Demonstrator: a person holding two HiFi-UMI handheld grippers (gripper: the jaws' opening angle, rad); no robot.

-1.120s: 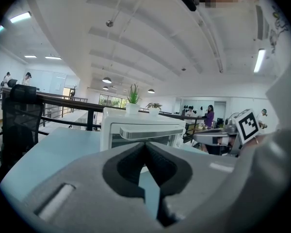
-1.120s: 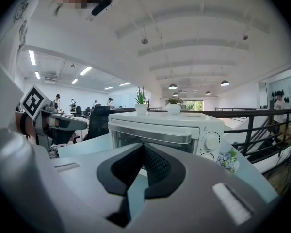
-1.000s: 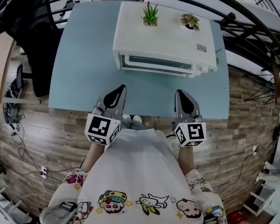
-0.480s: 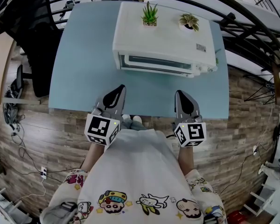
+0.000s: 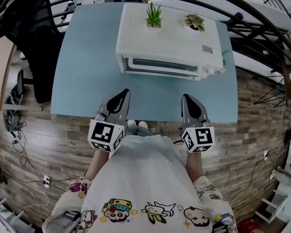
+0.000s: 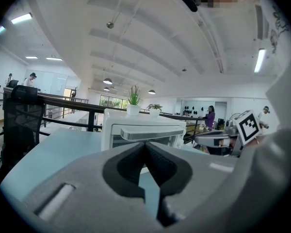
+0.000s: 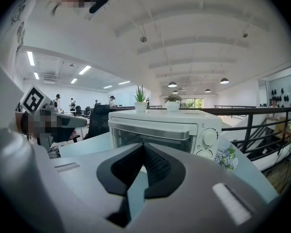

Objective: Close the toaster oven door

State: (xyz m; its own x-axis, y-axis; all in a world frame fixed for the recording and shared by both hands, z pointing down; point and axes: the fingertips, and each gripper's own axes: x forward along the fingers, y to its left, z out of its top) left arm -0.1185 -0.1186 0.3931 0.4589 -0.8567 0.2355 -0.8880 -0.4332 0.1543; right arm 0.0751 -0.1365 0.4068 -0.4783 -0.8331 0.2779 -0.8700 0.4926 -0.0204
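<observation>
**Door already looked shut; both grippers idle at the table edge**

Head view: We noted the white box-shaped toaster oven at the far middle of the pale blue table, with two small potted plants on its roof. Its glass door faced us and lay flush with the front. We saw no gap or lowered flap. The left gripper and the right gripper hovered over the near edge of the table, side by side and well apart from the oven. Neither touched anything.

Left gripper view: The jaws were pressed together, the dark pads meeting in one seam with nothing between them. Beyond them the oven stood upright, and the metal handle bar ran along the top of the raised door.

Right gripper view: Here too the jaws were pressed together and empty. The door appeared vertical behind its handle. The round white knobs sat to the right of the door on the front panel.

Progress, our judgement: The closing seemed complete, or there was nothing left to close. All that could remain was a light press on the handle to confirm the latch. From these views we could not tell whether it was fully seated.
</observation>
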